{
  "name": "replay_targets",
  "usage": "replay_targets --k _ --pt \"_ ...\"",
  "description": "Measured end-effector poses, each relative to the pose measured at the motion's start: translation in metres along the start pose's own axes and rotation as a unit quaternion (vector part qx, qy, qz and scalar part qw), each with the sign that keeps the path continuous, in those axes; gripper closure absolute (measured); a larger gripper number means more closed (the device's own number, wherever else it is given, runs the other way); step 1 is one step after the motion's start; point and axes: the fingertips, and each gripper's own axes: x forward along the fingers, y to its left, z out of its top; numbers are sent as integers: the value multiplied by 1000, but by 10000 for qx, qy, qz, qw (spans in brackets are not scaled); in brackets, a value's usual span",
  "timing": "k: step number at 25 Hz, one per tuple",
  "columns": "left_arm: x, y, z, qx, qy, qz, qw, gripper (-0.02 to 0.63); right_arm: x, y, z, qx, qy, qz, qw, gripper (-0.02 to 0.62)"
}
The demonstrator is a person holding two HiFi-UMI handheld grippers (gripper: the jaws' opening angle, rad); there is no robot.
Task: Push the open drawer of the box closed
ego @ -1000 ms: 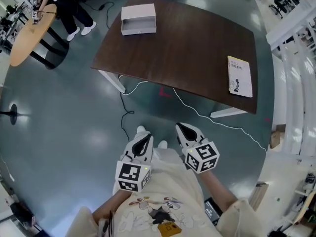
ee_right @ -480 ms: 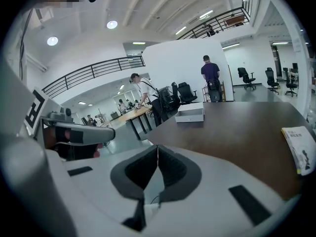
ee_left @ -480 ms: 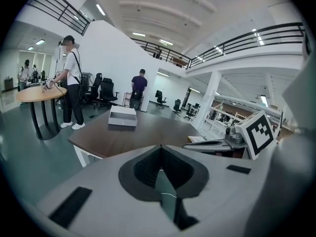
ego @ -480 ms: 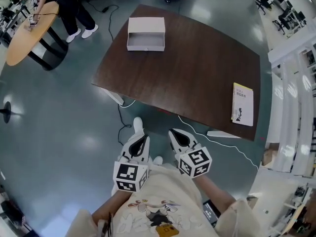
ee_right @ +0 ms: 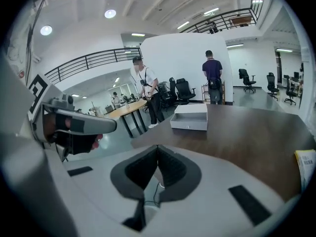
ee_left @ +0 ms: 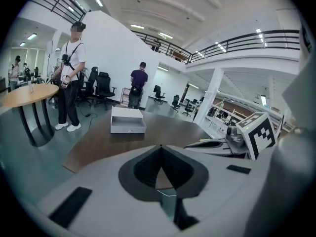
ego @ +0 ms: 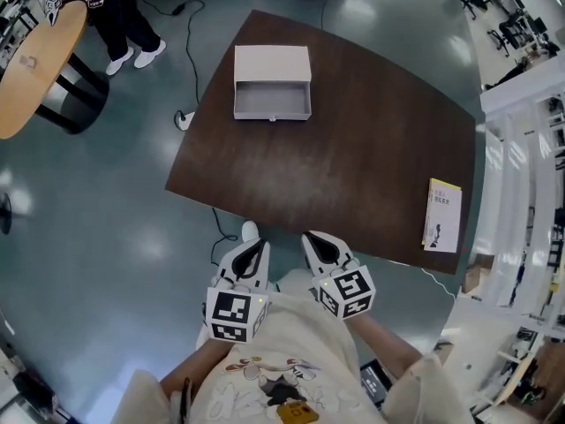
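Note:
A pale grey box (ego: 272,64) lies at the far left of the dark wooden table (ego: 353,166); its drawer (ego: 272,104) stands pulled out toward me, empty, with a small knob on its front. The same box shows far ahead in the left gripper view (ee_left: 127,120) and in the right gripper view (ee_right: 190,116). My left gripper (ego: 250,256) and right gripper (ego: 321,246) are held close to my body, just short of the table's near edge and far from the box. Both are shut with the tips meeting and nothing held.
A yellow-edged booklet (ego: 443,215) lies at the table's right end. Cables (ego: 216,237) trail on the floor under the near edge. A round wooden table (ego: 35,60) stands at the left with a person (ego: 110,7) beside it. Another person (ee_left: 138,85) stands beyond the table.
The table and box have drawn nearer and lower in the head view as I stepped toward them. Both grippers keep their pose at my body, still shut.

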Motion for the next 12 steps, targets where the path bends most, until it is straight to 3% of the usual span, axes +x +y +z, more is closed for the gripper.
replay_targets --k 4,12 --pt "25 22 6 3 129 -38 9999 601 23 -4 13 -48 59 -4 10000 589" --pt "53 38 9 -355 339 112 9987 601 52 -27 18 60 263 -106 9996 589"
